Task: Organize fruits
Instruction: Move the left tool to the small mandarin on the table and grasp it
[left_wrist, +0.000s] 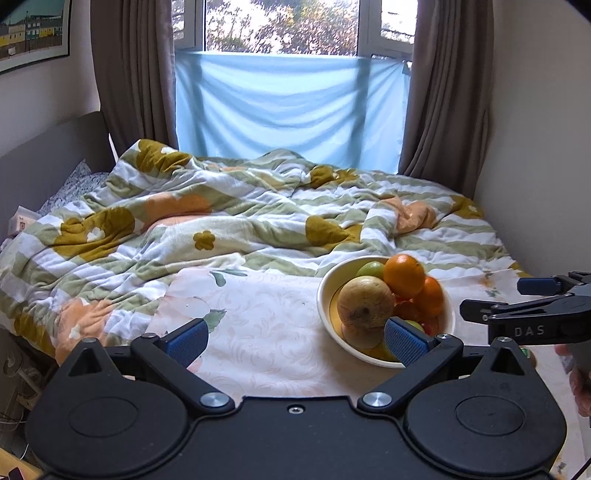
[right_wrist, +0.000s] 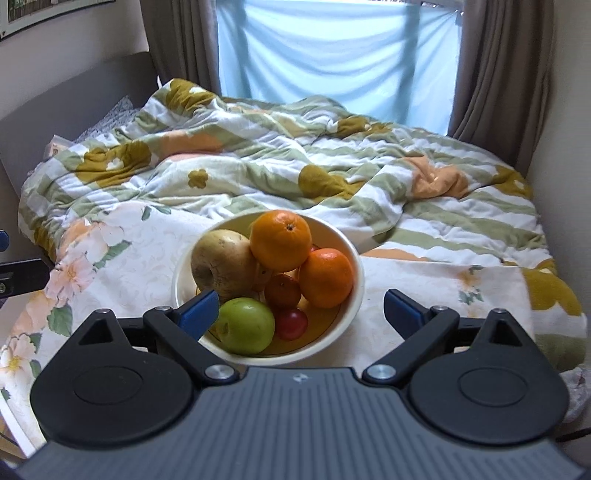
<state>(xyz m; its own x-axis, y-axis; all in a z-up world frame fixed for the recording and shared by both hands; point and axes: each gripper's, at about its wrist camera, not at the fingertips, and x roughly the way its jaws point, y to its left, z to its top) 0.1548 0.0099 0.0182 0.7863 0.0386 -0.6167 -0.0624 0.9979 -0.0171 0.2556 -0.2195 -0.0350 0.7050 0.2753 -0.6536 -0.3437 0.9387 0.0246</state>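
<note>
A cream bowl (right_wrist: 354, 266) of fruit stands on a floral tablecloth (right_wrist: 122, 266). It holds a yellow-brown apple (right_wrist: 221, 264), two oranges (right_wrist: 280, 240), a green apple (right_wrist: 245, 325) and small red fruits (right_wrist: 291, 323). My right gripper (right_wrist: 301, 314) is open and empty, just in front of the bowl, its left pad by the green apple. In the left wrist view the bowl (left_wrist: 325, 291) sits to the right; my left gripper (left_wrist: 295, 341) is open and empty, its right pad before the bowl. The right gripper (left_wrist: 495, 299) shows there at the right edge.
A bed with a rumpled flowered quilt (left_wrist: 221, 221) lies right behind the table. Brown curtains (left_wrist: 133, 74) and a blue cloth (left_wrist: 291, 107) cover the window beyond. A wall (left_wrist: 546, 147) runs close on the right.
</note>
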